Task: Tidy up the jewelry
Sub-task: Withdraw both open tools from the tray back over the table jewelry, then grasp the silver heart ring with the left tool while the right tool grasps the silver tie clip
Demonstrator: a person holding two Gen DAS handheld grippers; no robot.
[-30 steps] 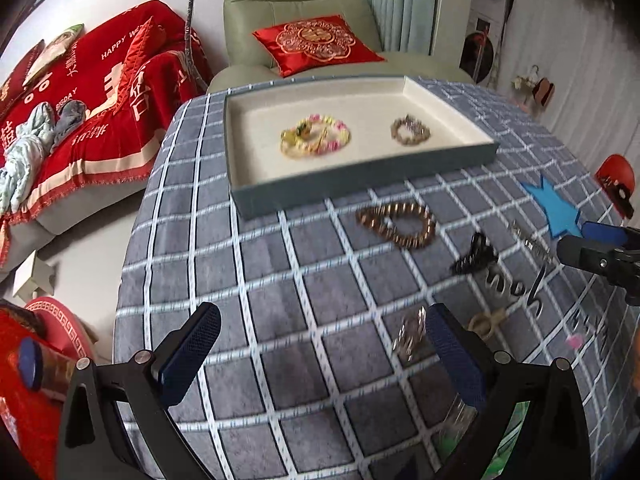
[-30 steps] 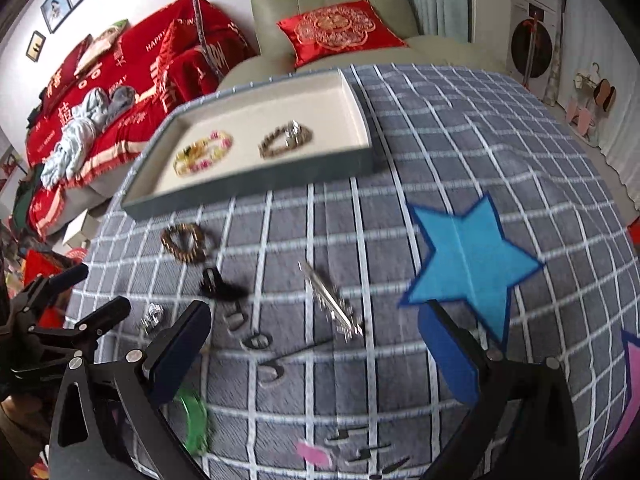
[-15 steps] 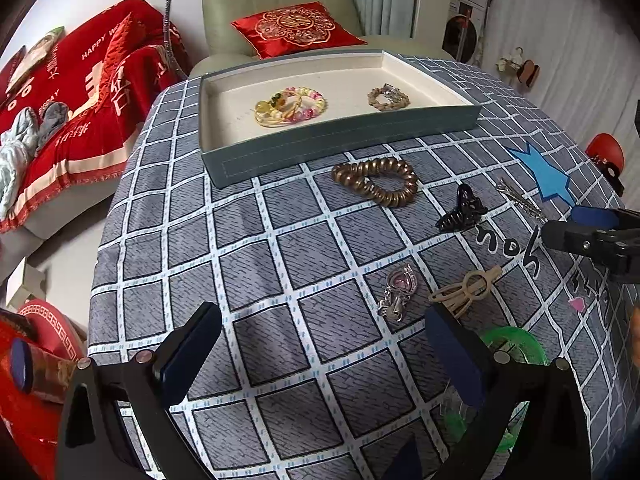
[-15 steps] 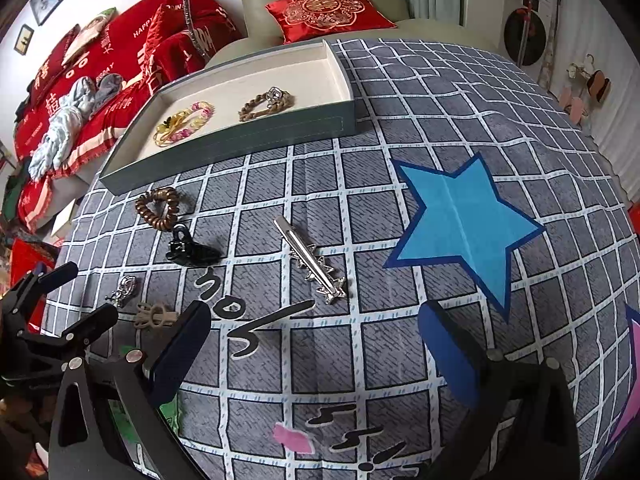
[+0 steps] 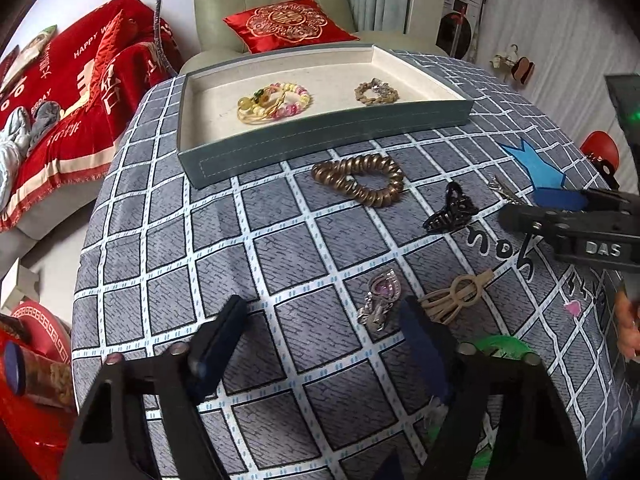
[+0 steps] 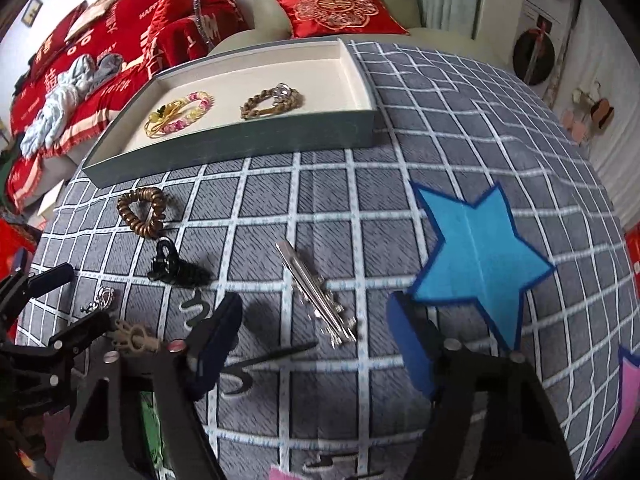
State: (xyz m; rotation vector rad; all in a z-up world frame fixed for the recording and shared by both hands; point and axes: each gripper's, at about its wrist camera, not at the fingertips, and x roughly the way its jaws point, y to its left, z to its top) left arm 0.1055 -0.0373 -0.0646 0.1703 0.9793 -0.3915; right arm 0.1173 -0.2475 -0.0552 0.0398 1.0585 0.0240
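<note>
The left tool (image 5: 324,332) hangs over the near part of the surface (image 5: 168,248), its jaws apart with only checked cloth between them; they have just been closing a little and hold nothing. Just beside its right finger lie a small silver charm with a pink stone (image 5: 380,300) and a beige clip (image 5: 456,296), with a green ring (image 5: 500,346) partly hidden behind that finger. Farther out sit a black claw clip (image 5: 450,210) and a brown coil hair tie (image 5: 360,180), the tie just in front of the tray.

The right tool (image 6: 316,344) is likewise part open and empty, its jaws also having just been closing. A long silver hair clip (image 6: 316,292) lies on the cloth just ahead of the gap between its fingers, not touched by either. A blue star (image 6: 480,260) printed on the cloth is to the right.

The tray (image 5: 320,140) stands at the far edge of the surface. Inside lie a bracelet of yellow and pink beads (image 5: 276,102) towards the left and a brownish chain bracelet (image 5: 376,94) towards the right, well apart.
</note>
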